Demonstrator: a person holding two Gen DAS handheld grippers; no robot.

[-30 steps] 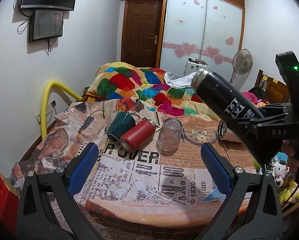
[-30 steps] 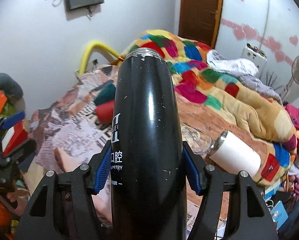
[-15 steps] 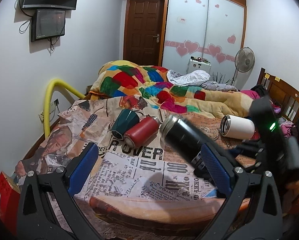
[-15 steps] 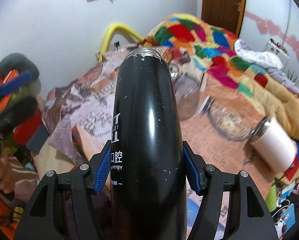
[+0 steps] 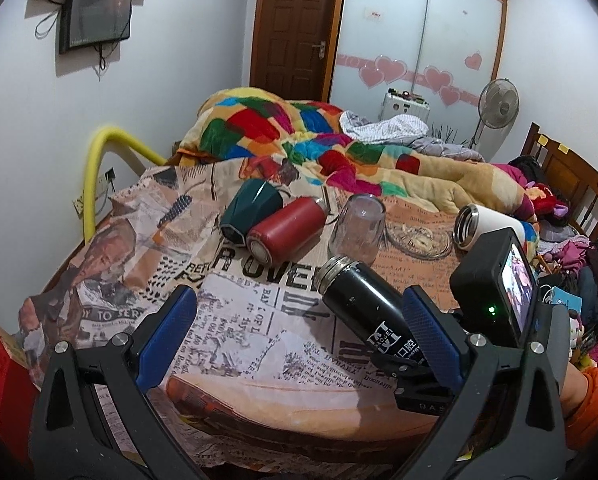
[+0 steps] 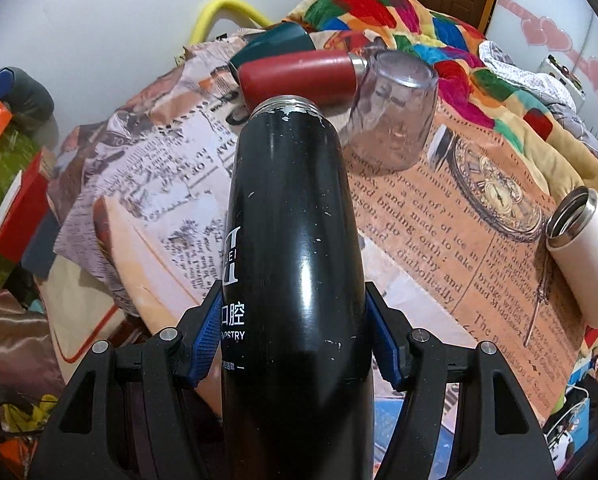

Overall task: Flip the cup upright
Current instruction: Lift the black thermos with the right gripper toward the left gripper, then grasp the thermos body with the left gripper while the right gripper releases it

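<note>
My right gripper (image 6: 295, 340) is shut on a black flask (image 6: 291, 248). The flask lies nearly level over the bed's front edge, its open mouth pointing toward the other cups; it also shows in the left wrist view (image 5: 363, 304). My left gripper (image 5: 299, 340) is open and empty, to the left of the flask. On the newspaper-print cloth (image 5: 235, 320) lie a red flask (image 5: 287, 228), a dark green cup (image 5: 251, 208) and a white flask (image 5: 487, 228), all on their sides. A clear glass (image 5: 357, 228) stands mouth down.
A glass dish (image 5: 419, 236) sits between the clear glass and the white flask. A colourful quilt (image 5: 299, 136) is heaped behind. A yellow rail (image 5: 99, 152) runs along the left wall. Clutter lies off the bed's right side (image 5: 571, 240).
My right gripper has brought the black flask down from high on the right to low over the bed's front edge, tilting it toward level. The left gripper has stayed open.
</note>
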